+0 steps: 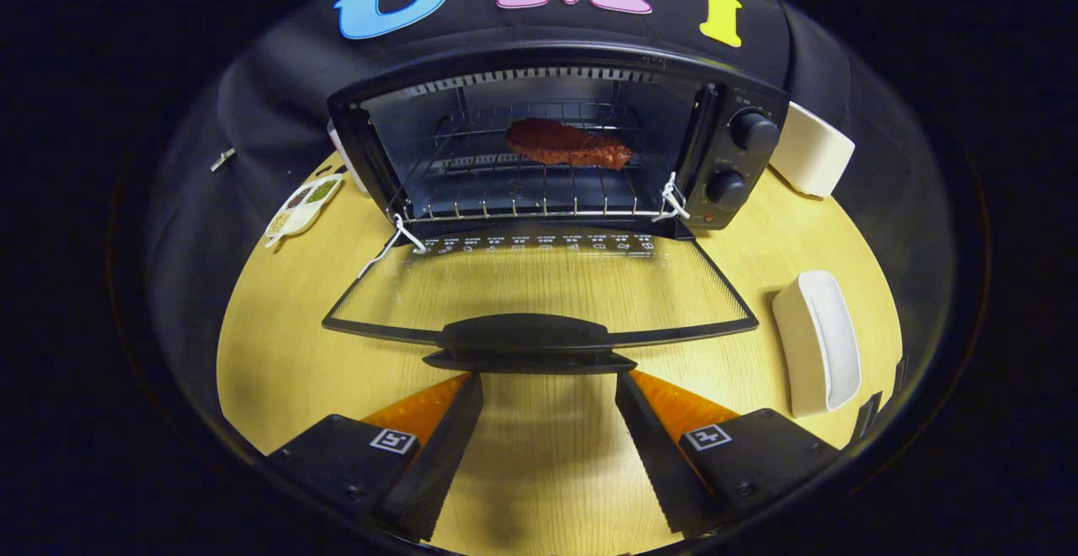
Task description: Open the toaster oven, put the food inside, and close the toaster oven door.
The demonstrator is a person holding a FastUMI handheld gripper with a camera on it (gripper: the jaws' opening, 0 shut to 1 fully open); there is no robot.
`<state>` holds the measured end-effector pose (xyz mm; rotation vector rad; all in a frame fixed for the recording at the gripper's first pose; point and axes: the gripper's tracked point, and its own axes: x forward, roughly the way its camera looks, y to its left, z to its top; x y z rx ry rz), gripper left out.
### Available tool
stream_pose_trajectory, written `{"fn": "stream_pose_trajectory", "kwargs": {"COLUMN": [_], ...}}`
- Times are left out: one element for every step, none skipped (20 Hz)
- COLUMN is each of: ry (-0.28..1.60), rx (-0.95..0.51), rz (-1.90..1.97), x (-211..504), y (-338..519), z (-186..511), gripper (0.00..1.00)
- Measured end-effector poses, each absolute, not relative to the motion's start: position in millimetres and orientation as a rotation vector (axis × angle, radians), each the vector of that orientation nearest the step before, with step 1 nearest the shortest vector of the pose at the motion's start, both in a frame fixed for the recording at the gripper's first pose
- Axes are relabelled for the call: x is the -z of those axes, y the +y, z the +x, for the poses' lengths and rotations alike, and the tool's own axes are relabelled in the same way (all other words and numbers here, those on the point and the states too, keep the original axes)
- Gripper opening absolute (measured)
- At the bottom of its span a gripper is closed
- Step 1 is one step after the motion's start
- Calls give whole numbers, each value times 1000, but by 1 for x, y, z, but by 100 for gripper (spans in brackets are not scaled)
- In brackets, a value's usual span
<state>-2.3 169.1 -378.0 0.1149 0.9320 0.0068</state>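
Black toaster oven [556, 143], reddish-brown meat [566, 144]

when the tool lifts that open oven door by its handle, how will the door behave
The door likely swings up stiffly on its hinge at the toaster oven; glass in a frame won't flex. The handle looks smooth and rounded, so it may slip. The open tool sits just short of it, empty. The white ties could snag.

Pale wood table [278, 354] — black cloth wall [269, 93]
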Motion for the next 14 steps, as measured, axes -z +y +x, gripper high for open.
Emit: {"fn": "stream_pose_trajectory", "kwargs": {"ry": [915, 892, 868, 850, 833, 821, 808, 789, 771, 755, 742, 726, 705, 682], "rx": [-13, -19, -25, -32, -37, -40, -42, -42, -41, -40, -35, -31, -26, -23], "rz": [108, 98, 89, 84, 84, 87, 92, 93, 94, 98, 100, 103, 104, 102], "x": [371, 364, 357, 350, 345, 339, 333, 325, 319, 312, 307, 300, 291, 282], "y": [168, 168, 167, 166, 167, 167, 167, 166, 163, 162, 159, 157, 153, 150], "z": [-2, 1, 5, 9, 12, 14, 18, 23, 32, 39, 47, 54, 62, 72], "gripper": [99, 99, 99, 99, 99, 99, 99, 99, 99, 99, 99, 99, 99, 99]}}
